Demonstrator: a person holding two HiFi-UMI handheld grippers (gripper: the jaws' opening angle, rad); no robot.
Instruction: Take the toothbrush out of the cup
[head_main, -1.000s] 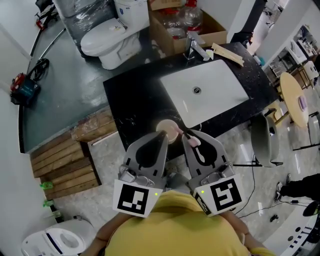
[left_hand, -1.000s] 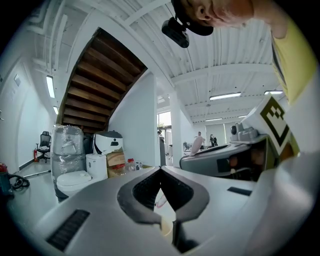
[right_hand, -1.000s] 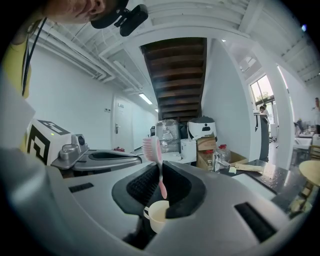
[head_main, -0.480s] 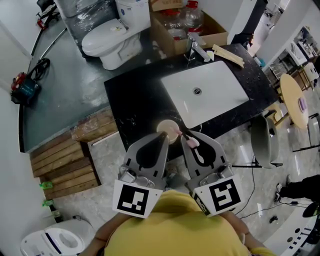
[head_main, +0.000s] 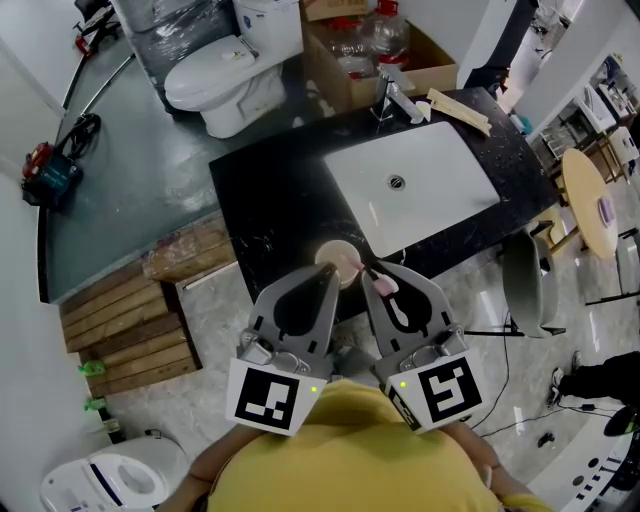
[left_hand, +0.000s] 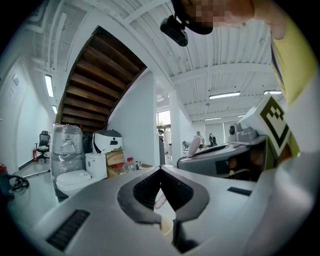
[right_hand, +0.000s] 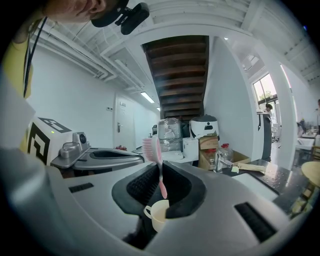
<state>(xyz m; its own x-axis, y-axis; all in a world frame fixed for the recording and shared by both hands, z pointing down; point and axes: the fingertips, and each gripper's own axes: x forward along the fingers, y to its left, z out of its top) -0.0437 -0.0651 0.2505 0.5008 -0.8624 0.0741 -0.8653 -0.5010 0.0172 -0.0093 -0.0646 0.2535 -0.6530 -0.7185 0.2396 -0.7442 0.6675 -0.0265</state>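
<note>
A cream cup (head_main: 338, 260) stands on the black counter (head_main: 270, 200) near its front edge, left of the sink. My right gripper (head_main: 372, 272) is shut on the pink toothbrush (right_hand: 160, 172), which stands upright between the jaws with its bristle head (right_hand: 149, 147) up. The handle's lower end hangs just above the cup (right_hand: 159, 214). In the head view the brush head (head_main: 386, 284) lies over the right gripper. My left gripper (head_main: 328, 274) sits beside it, jaws shut with nothing between them (left_hand: 160, 171); the cup (left_hand: 166, 226) shows below them.
A white sink basin (head_main: 410, 185) with a faucet (head_main: 395, 100) fills the counter's right half. Behind are a toilet (head_main: 225, 70) and a cardboard box (head_main: 370, 50) of bottles. A wooden pallet (head_main: 140, 330) lies at the left and a chair (head_main: 525, 280) at the right.
</note>
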